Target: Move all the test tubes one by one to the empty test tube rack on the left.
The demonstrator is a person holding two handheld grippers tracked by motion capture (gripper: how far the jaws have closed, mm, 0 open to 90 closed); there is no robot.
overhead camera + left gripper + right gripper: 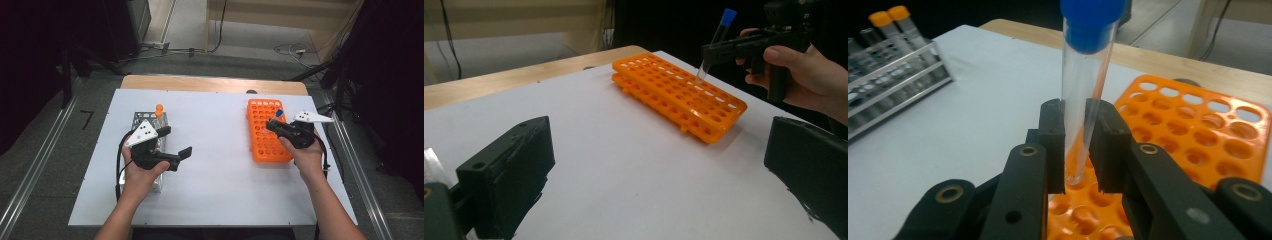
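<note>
The right hand-held gripper point(274, 125) is held in the right hand point(306, 152) above the near right part of the orange tube rack point(260, 145), its jaws pointing toward the table's left. The jaws are clamped on a clear tube with a blue cap point(1083, 85). The tube is gripped on its lower half. Its rounded bottom hangs just above the rack's holes, and in the left gripper view the tip point(700, 77) is over the rack's top plate. The tube's long axis is near upright, with the cap end tilted slightly away from the gripper.

The left hand-held gripper point(177, 142) rests low over the white tabletop point(220, 190), jaws wide apart with nothing between them, pointing toward the orange rack.

Behind the left hand stands a wire rack point(137, 120) with orange-capped tubes point(893, 22), well apart from the orange rack.
</note>
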